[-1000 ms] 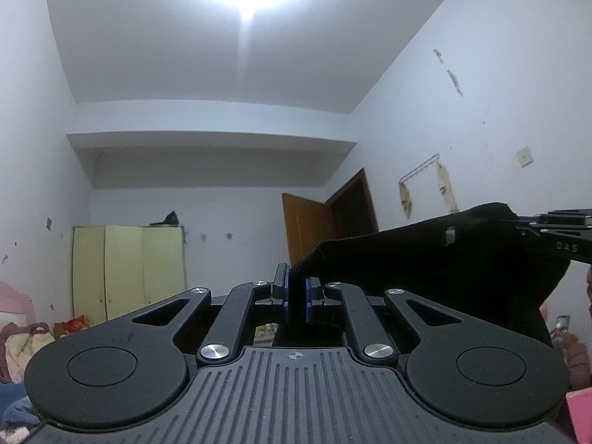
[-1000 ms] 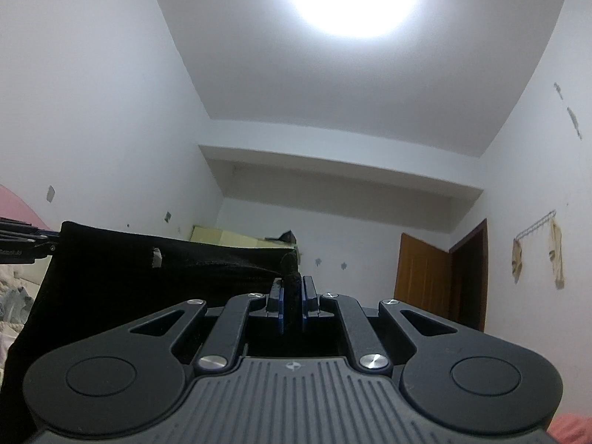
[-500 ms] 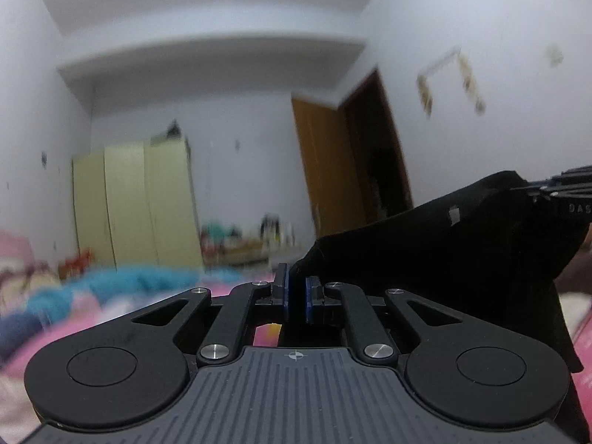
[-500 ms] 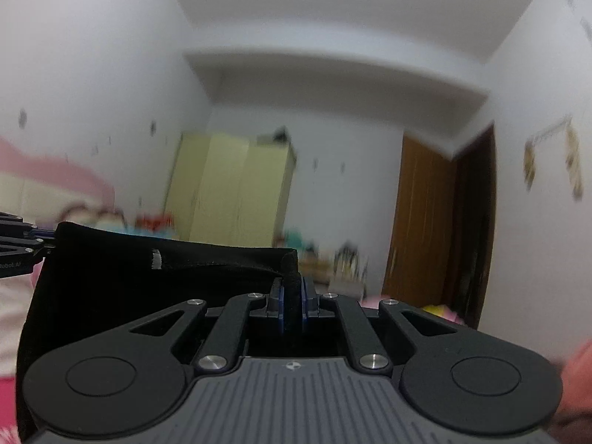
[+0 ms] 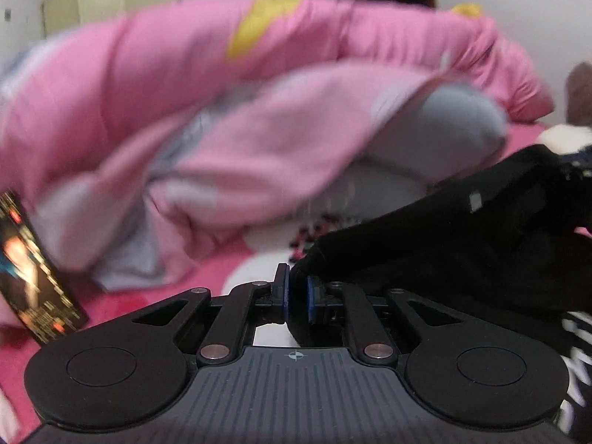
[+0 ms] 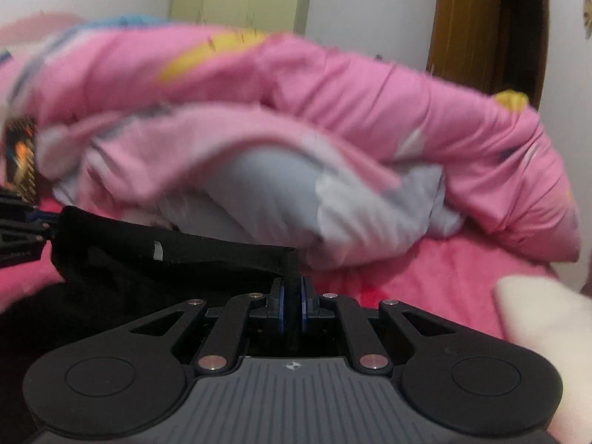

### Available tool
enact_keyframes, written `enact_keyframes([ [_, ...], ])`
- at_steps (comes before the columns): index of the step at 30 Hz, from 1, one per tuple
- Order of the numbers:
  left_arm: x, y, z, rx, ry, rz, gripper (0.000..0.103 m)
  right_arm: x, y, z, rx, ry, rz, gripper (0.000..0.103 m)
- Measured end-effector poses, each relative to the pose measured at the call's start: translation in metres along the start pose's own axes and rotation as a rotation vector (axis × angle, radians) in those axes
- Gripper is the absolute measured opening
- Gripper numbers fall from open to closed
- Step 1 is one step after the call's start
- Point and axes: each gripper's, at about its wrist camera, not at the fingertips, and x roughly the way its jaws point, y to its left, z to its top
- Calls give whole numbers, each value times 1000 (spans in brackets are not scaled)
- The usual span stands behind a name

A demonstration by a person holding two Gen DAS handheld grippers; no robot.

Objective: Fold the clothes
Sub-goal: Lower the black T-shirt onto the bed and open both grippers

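My left tongs (image 5: 296, 292) pinch one corner of the black garment (image 5: 462, 244) and my right tongs (image 6: 292, 305) the other. A second ago both pointed at the ceiling; now they face the pink quilt (image 6: 351, 85), so I judge I lower it onto the bed for folding.

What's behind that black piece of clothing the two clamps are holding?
Behind the black garment lies a bunched pink quilt on a pink bedsheet. Whatever lies directly beneath the garment is covered.
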Motion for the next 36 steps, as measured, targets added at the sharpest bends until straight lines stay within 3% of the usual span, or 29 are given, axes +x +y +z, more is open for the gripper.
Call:
enact_keyframes([
  [5, -2, 13, 5, -64, 39, -26, 21, 55, -1, -8, 8, 149, 50, 14],
  [7, -6, 19, 7, -91, 49, -38, 41, 60, 0, -11, -12, 159, 56, 19],
  [9, -10, 25, 10, -119, 60, -49, 58, 50, -2, -9, -29, 156, 50, 39],
  [11, -14, 31, 12, -146, 70, -61, 67, 35, -8, -7, -9, 146, 47, 64],
  [12, -15, 34, 13, -160, 75, -67, 72, 25, -13, -7, 9, 134, 51, 68],
  [15, -49, 54, 17, -230, 54, -108, 74, -11, -34, -5, 104, 104, 71, 68],
  [18, -88, 72, 15, -267, 14, -135, 85, -46, -49, -8, 192, 89, 119, 73],
  [21, -120, 76, 1, -240, -2, -139, 90, -78, -50, -20, 235, 51, 210, 73],
  [24, -131, 67, -19, -161, 44, -136, 90, -99, -41, -31, 236, 32, 275, 73],
  [26, -137, 58, -35, -101, 85, -132, 88, -104, -27, -35, 178, 24, 263, 70],
  [30, -142, 43, -67, -18, 144, -116, 73, -96, -2, -38, 93, 32, 231, 65],
  [32, -139, 39, -81, -8, 154, -101, 58, -87, 5, -38, 78, 50, 223, 60],
  [33, -137, 38, -86, -12, 156, -96, 45, -83, 7, -39, 74, 58, 214, 58],
  [34, -135, 40, -88, -29, 156, -94, 22, -78, 9, -39, 69, 66, 206, 55],
  [36, -133, 46, -91, -72, 159, -91, 1, -72, 10, -41, 74, 77, 194, 50],
])
